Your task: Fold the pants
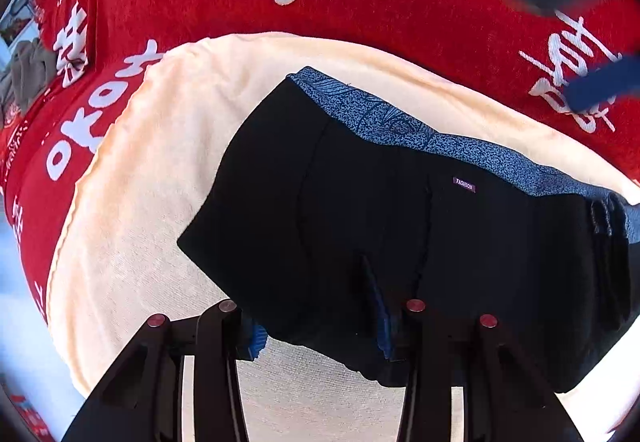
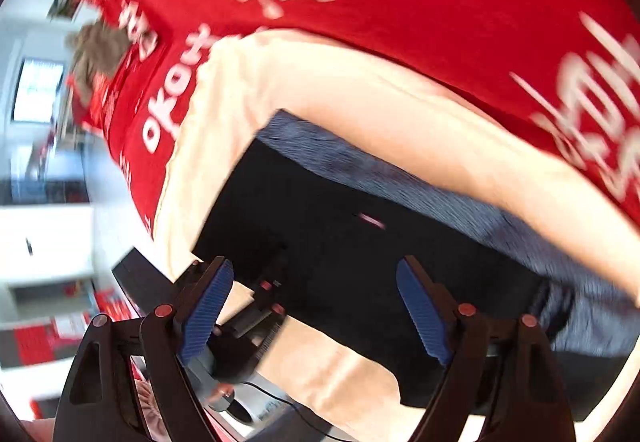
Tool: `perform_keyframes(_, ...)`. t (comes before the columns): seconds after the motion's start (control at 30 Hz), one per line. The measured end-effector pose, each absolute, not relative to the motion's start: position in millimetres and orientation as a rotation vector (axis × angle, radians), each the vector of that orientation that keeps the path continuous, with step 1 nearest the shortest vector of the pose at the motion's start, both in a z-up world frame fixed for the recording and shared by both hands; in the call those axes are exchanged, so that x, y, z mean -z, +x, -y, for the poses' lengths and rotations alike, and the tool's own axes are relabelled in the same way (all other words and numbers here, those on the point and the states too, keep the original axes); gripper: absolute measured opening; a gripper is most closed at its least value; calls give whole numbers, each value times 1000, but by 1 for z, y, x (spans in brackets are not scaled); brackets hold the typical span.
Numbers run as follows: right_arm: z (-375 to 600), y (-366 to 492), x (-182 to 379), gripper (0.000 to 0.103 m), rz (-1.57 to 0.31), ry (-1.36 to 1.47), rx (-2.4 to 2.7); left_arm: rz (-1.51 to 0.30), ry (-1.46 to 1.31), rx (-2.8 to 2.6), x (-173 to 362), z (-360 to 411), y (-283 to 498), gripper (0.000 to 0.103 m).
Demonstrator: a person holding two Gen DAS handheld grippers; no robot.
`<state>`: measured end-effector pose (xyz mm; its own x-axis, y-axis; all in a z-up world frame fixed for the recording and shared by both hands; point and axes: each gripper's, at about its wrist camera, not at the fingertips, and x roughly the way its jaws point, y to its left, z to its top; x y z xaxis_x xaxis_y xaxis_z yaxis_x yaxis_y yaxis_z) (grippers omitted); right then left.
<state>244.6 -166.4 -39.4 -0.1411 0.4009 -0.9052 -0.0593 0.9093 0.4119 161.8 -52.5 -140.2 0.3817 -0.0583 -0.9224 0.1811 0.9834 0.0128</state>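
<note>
One pair of black pants (image 1: 360, 210) with a blue patterned waistband lies flat on a cream towel (image 1: 132, 226). Our left gripper (image 1: 320, 326) pinches the lower hem; we should keep it taut. Our right gripper (image 2: 316, 310) hovers wide open. Beneath, a red blanket (image 1: 400, 22); a cluttered room beyond.

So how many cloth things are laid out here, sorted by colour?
Black with a blue waistband: 1, the pants
Cream: 1, the towel under them
Red with white lettering: 1, the blanket at the bottom
Total: 3
</note>
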Motion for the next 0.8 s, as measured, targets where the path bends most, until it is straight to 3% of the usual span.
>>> perform_keyframes(0.33, 37, 279, 109, 87, -1991, -4, -535, -1119, 174, 153, 137, 63, 154, 43)
perform_keyframes(0.57, 24, 266, 153, 85, -2134, -220, -494, -1113, 189, 145, 133, 69, 147, 43)
perform_keyframes(0.6, 31, 265, 152, 63, -2124, -225, -500, -1119, 185, 154, 133, 70, 148, 43)
perform_keyframes(0.63, 38, 263, 148, 49, -2120, -206, -524, -1122, 183, 167, 132, 71, 147, 43)
perform_keyframes(0.67, 46, 263, 142, 19, -2123, -109, -556, -1111, 190, 176, 129, 74, 145, 43)
perform_keyframes(0.8, 75, 257, 110, 17, -2021, -8, -599, -1072, 225, 214, 105, 93, 137, 43)
